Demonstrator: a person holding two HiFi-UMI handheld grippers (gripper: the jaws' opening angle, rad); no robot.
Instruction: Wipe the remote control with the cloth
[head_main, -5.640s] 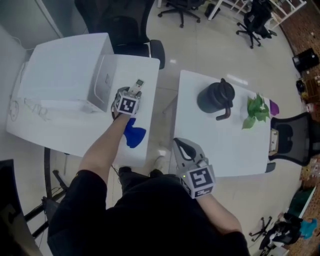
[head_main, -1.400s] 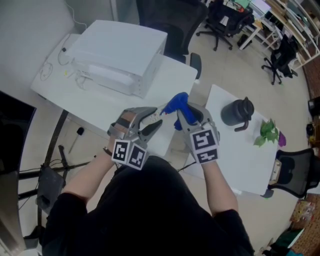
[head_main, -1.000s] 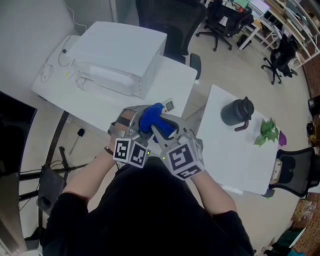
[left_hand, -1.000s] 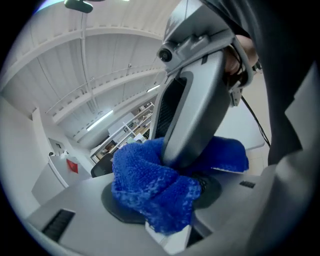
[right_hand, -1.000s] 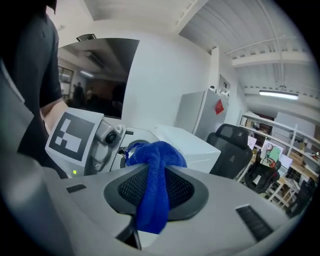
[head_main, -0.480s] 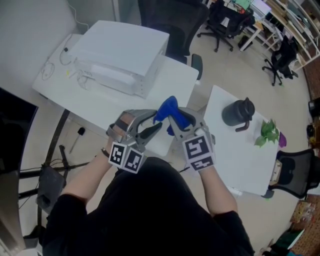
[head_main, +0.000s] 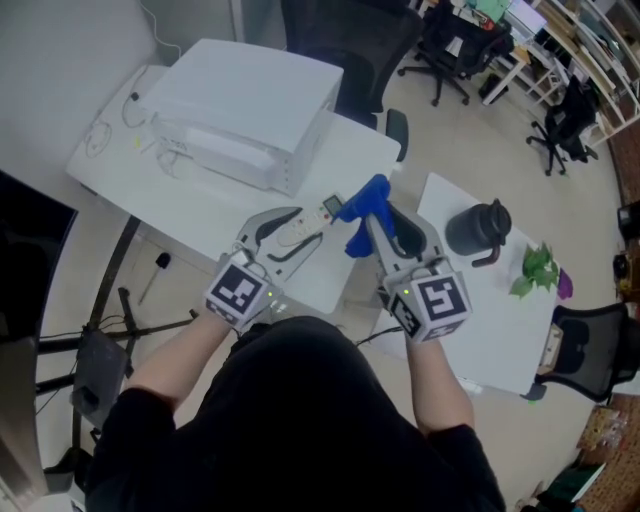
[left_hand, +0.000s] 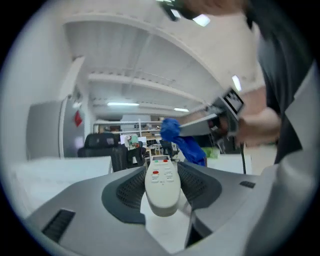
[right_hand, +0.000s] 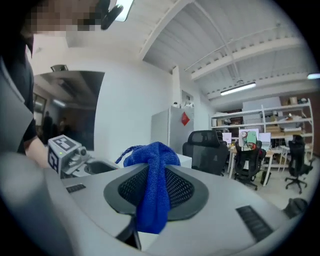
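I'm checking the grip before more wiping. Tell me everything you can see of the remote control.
The remote control is a slim bar of off-white plastic with rounded ends. Its upper face carries red and pale buttons, with a small display at the far end. It is held in the air, roughly level, clamped lengthwise between the pads of the left gripper with its far end sticking out. The blue cloth hangs just beyond that end; whether they touch can't be told.

No word or number is legible. The cube (head_main: 238, 292) on the left tongs (head_main: 312, 226) and the cube (head_main: 437, 302) on the right tongs (head_main: 380, 212) bear only square black-and-white patterns; print on the remote control (left_hand: 161, 184) is too small.
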